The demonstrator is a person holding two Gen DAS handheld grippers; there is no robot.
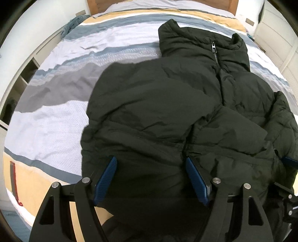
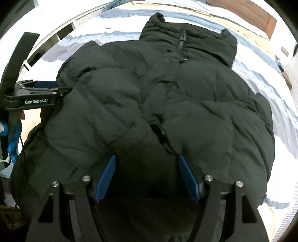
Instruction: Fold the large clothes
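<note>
Left wrist view: a dark green puffy quilted jacket (image 1: 186, 111) fills centre and right over a striped bedspread (image 1: 55, 121); the left tongs (image 1: 150, 162), bottom centre, straddle its hem, blue pads spread. Right wrist view: the jacket fills the frame, the right tongs (image 2: 146, 158) spread over its hem, bottom centre.

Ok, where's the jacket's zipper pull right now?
The zipper pull sits at the collar of the black puffer jacket, at the far end, towards the headboard.
</note>
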